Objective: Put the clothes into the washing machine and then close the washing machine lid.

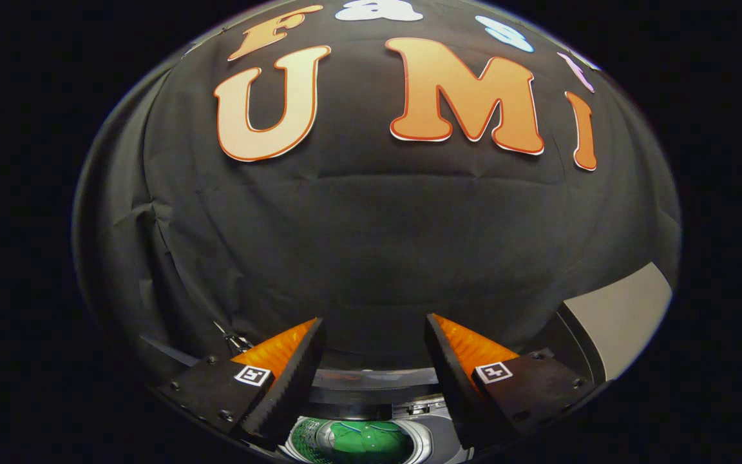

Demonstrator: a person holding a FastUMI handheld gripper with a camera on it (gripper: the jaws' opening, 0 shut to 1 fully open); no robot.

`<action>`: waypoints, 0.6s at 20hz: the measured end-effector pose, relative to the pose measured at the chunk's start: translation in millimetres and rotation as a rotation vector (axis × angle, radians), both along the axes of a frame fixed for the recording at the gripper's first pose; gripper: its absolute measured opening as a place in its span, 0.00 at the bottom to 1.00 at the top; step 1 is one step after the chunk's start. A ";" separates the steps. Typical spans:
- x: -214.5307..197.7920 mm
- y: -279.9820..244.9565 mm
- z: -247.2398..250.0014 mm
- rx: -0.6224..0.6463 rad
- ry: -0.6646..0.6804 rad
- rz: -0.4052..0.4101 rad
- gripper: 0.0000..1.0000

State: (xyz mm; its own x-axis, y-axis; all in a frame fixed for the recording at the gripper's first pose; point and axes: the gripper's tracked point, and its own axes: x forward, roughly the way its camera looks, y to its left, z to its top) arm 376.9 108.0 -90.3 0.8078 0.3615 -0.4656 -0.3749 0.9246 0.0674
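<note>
Gripper: my gripper sits nearest the lens, fingers spread wide with nothing between them; each finger shows a black ribbed pad backed with orange.
Landmark: the washing machine lies below the fingers, its round drum opening seen in the gap between them.
Clothes: a green garment lies inside the drum, directly below the fingers and well clear of them. I cannot tell whether any cloth hangs over the drum rim.
Lid: a curved pale band crosses behind the drum, just beyond the fingertips. I read it as the raised lid edge, but this is uncertain.
Side panel: a grey slab stands to the right of the washing machine; its function is unclear.
Task stage: I judge loading done and lid closure outstanding.
Risk 1: the camera looks mostly at the booth wall above the washing machine, so I could misjudge the reach to the lid and miss or scrape it.
Risk 2: wide fingers may hook the rim rather than the lid.
Risk 3: any trailing cloth could jam the lid short of seating.
</note>
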 end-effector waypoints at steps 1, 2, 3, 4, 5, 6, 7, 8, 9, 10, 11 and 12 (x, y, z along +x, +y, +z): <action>-5.2 -2.2 1.1 0.007 -0.021 -0.006 0.99; -11.6 -5.0 1.7 0.015 -0.039 -0.009 1.00; -18.3 -8.0 3.1 0.019 -0.055 -0.012 0.99; -25.4 -11.2 2.0 0.024 -0.067 -0.013 0.99; -32.0 -13.0 1.0 0.025 -0.077 -0.013 0.99; -38.5 -15.8 0.3 0.028 -0.086 -0.012 0.99; -44.3 -18.7 -2.2 0.029 -0.092 -0.013 0.99; -50.0 -21.1 -4.3 0.031 -0.097 -0.014 0.99; -54.8 -23.3 -3.6 0.034 -0.105 -0.014 0.99; -60.0 -25.5 -3.5 0.041 -0.118 -0.013 0.99; -64.0 -27.4 -5.1 0.044 -0.128 -0.012 0.99; -68.0 -29.2 -6.8 0.045 -0.131 -0.012 0.99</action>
